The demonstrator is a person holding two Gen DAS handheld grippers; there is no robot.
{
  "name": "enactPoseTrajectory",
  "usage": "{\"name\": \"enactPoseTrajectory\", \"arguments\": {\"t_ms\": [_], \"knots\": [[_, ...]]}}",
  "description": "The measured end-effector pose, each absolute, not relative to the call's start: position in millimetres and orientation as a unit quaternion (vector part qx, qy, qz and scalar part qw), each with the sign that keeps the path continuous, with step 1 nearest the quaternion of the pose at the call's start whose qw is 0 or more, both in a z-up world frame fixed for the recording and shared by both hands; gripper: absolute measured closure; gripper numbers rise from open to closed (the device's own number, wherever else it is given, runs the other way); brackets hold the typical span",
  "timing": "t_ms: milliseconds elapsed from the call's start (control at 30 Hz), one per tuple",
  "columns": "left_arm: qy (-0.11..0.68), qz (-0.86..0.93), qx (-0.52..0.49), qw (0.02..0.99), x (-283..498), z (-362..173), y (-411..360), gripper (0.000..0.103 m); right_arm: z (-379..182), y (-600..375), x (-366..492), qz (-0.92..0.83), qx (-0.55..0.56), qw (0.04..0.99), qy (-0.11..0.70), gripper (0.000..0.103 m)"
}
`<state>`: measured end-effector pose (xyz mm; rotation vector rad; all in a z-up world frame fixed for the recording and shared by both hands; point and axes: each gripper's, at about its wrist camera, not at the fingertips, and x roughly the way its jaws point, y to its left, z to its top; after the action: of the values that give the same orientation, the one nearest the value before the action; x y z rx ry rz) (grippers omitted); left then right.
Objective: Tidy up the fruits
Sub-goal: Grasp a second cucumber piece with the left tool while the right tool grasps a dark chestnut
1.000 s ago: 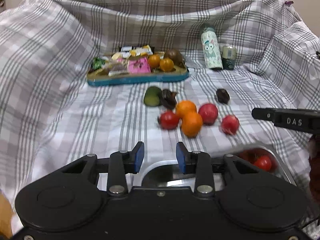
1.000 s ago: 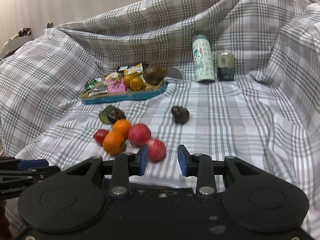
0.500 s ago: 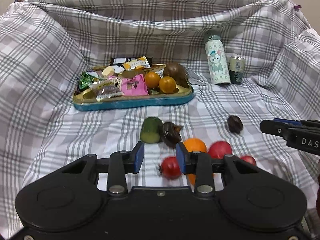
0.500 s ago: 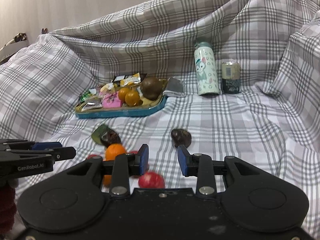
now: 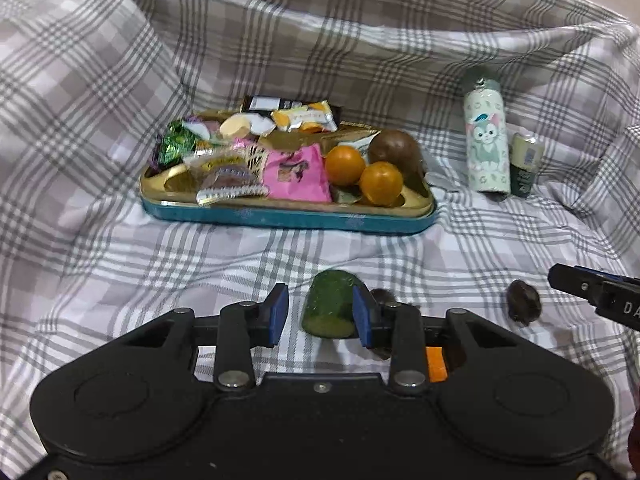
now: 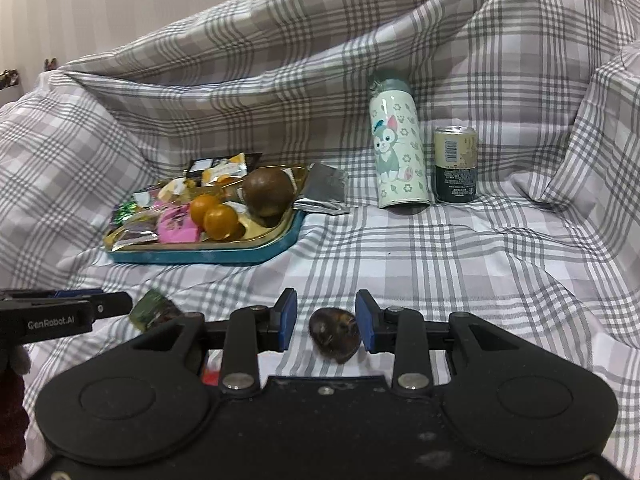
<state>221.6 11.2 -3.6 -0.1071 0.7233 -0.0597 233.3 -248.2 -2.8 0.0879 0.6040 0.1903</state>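
Observation:
My left gripper [image 5: 320,314] stands open at a narrow gap just above a cut green cucumber piece [image 5: 329,303] on the checked cloth; its pads do not press on it. A dark fruit [image 5: 382,297] lies right of the cucumber piece, and a sliver of orange [image 5: 435,364] shows behind the right finger. My right gripper [image 6: 326,320] is also narrowly open, hovering over a dark wrinkled fruit [image 6: 334,332] without gripping it. Each gripper sees the other at its frame edge: right gripper [image 5: 592,290], left gripper [image 6: 80,308].
A blue-rimmed tray [image 5: 288,216] at the back holds snack packets, two small oranges [image 5: 345,165] and a brown round fruit [image 5: 394,152]. A cartoon-cat bottle [image 6: 396,152] and a can [image 6: 455,164] stand at the back right. The cloth rises in folds on all sides.
Both grippers have moved forward toward the tray. The cluster of red and orange fruit and the metal bowl have slid out of sight below them. Jaw gaps look unchanged.

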Motion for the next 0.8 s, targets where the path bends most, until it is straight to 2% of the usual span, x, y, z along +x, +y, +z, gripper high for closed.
{"name": "enactPoseTrajectory", "arguments": {"t_ms": [333,667,800], "knots": [[0.355,-0.04,-0.054,0.932,232,-11,3,0.06,-16,-244,243,0.098,0.042,0.943,0.314,0.067],[0.375,-0.06,-0.069,0.923,241,-20,1,0.054,-23,-245,254,0.076,0.054,0.941,0.327,0.064],[0.391,-0.056,-0.074,0.916,246,-26,1,0.055,-24,-248,255,0.073,0.064,0.939,0.331,0.063]]}}
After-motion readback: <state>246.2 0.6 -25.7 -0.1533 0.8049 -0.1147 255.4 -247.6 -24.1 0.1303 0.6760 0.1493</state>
